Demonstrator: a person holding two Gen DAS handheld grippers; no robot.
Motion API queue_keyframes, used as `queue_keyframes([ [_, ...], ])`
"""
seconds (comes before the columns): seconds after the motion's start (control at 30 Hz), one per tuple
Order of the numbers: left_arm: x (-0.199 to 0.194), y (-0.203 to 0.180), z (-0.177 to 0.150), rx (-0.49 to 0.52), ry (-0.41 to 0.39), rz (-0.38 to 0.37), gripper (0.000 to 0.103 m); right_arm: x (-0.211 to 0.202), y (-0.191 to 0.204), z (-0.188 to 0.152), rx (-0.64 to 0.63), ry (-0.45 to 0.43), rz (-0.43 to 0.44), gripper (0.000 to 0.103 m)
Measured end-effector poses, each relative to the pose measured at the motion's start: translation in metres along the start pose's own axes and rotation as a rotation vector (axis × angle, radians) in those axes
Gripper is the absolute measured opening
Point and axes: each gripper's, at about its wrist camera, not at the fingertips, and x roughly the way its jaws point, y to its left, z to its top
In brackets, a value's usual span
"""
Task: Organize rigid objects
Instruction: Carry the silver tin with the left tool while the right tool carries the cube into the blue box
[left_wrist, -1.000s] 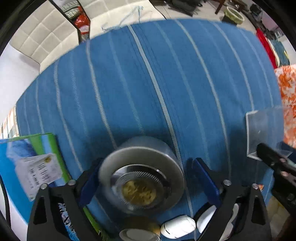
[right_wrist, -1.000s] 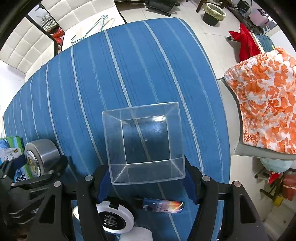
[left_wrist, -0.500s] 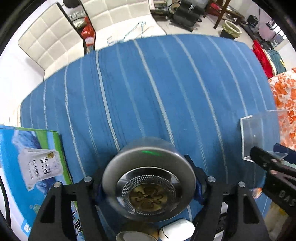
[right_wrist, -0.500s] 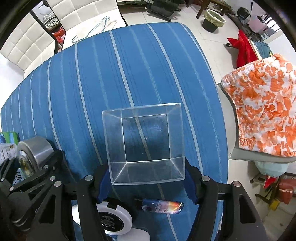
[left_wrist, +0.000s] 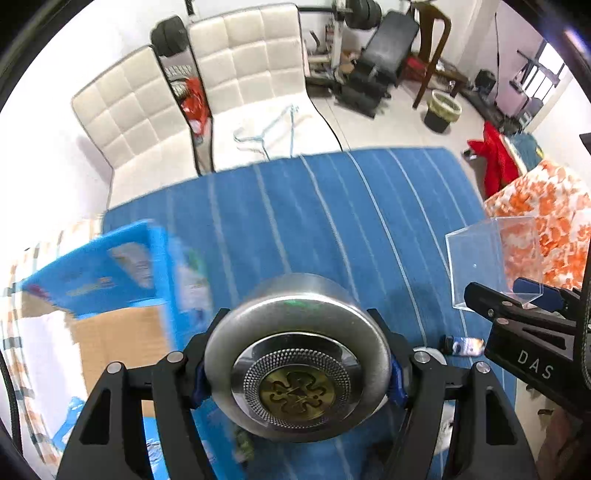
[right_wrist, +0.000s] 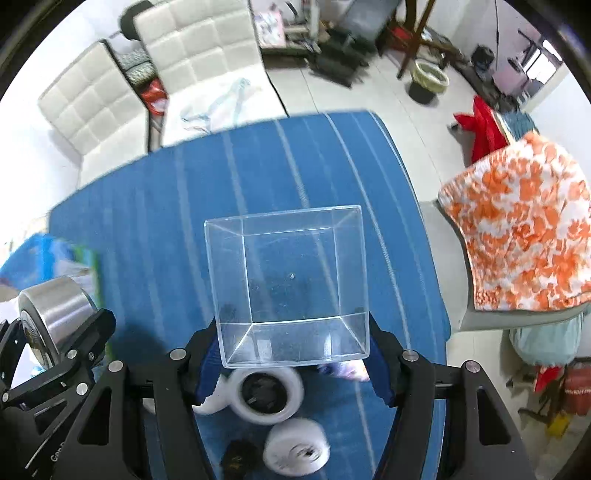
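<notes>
Though spread wide around the tin (left_wrist: 295, 350) a second ago, now pinching it across its round sides with the left tongs (left_wrist: 299, 369), patterned lid facing the camera. Lifted well clear of the desk (left_wrist: 295, 221) too, going by how much of the room shows behind.

Same story with the right tongs (right_wrist: 293, 360): clamped on the clear box (right_wrist: 288, 280) by two side walls, open end facing away, empty, and raised higher than half a second back.

Looks like both picks done, so probably down to placing now. Maybe tin into box, just guessing.

Plenty of bare blue stripes across the middle and far end of the desk for setting down. Worth watching:
- blue carton (left_wrist: 92, 273) at the left edge, just beside the tin in the left view
- white rolls (right_wrist: 266, 398) and a small dark thing under the right tongs, near edge
- chair with orange cloth (right_wrist: 517, 240) just off the right edge
- white chairs (left_wrist: 184, 92) past the far edge

Also worth minding how close together both tongs hang, box corner near the tin's side.
</notes>
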Motion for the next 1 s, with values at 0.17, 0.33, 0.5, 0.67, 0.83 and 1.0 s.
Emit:
queue_keyframes([
  [0.17, -0.045, 0.049, -0.022, -0.009, -0.062, -0.001, 0.068, -0.053, 0.046, -0.013, -0.038, -0.067, 0.040, 0.067],
  [0.33, -0.069, 0.099, -0.019, -0.020, -0.097, 0.015, 0.068, -0.098, 0.104, -0.032, -0.081, -0.117, 0.084, 0.067],
  [0.5, -0.087, 0.144, -0.013, -0.064, -0.124, 0.037, 0.069, -0.126, 0.165, -0.047, -0.121, -0.147, 0.136, 0.067],
  [0.67, -0.089, 0.191, -0.014, -0.125, -0.118, 0.043, 0.069, -0.130, 0.223, -0.054, -0.158, -0.136, 0.179, 0.067],
  [0.83, -0.069, 0.234, -0.016, -0.162, -0.069, 0.031, 0.069, -0.104, 0.274, -0.048, -0.186, -0.087, 0.208, 0.067],
  [1.0, -0.029, 0.259, -0.022, -0.173, -0.008, 0.017, 0.069, -0.044, 0.307, -0.031, -0.190, -0.018, 0.185, 0.067],
])
